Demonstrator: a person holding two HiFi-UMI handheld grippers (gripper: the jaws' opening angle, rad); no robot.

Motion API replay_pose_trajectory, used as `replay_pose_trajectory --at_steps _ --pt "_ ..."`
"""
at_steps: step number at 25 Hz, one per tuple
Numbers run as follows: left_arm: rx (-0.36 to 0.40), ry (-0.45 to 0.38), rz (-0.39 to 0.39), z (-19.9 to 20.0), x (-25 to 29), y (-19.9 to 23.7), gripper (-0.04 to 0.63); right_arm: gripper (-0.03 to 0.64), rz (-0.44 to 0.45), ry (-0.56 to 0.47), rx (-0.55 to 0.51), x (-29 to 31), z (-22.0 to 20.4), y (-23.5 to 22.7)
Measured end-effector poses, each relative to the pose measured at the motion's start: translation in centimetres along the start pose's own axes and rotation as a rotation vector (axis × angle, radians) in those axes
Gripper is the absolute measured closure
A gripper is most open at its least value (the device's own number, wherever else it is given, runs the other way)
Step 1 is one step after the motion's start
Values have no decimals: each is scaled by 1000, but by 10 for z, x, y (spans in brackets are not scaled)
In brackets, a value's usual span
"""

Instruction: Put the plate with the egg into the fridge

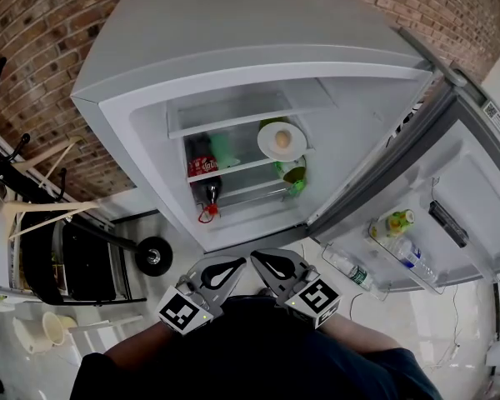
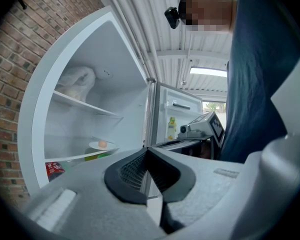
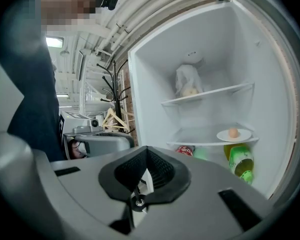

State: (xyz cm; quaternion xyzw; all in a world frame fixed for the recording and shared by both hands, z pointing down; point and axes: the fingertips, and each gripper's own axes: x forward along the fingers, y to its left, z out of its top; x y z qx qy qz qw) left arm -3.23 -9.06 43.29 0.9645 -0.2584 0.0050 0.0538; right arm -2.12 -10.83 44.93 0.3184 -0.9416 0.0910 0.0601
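The fridge (image 1: 233,40) stands open, leaving a free way straight in to the plate (image 1: 282,141). Left of the plate its shelf (image 3: 200,143) lies bare; above the plate is open room up to the upper shelf (image 3: 210,94), where a white bag (image 3: 187,81) sits. Below the plate a green bottle (image 3: 240,166) and a red-labelled bottle (image 1: 204,172) fill the space. Right of the plate the door (image 1: 475,223) hangs wide, bottles (image 1: 397,222) in its rack

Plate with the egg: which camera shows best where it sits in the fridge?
The head view: it looks down on the whole plate, egg centred, at the right end of a fridge shelf. The right gripper view shows it side-on, smaller, above a green bottle. The left gripper view shows it small and far.
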Motion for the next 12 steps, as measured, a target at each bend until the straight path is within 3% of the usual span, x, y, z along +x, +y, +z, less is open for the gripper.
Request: replay_pose_trajectory --at_steps 12 --pt "4 -6 2 2 0 0 597 607 3 12 -8 0 -2 0"
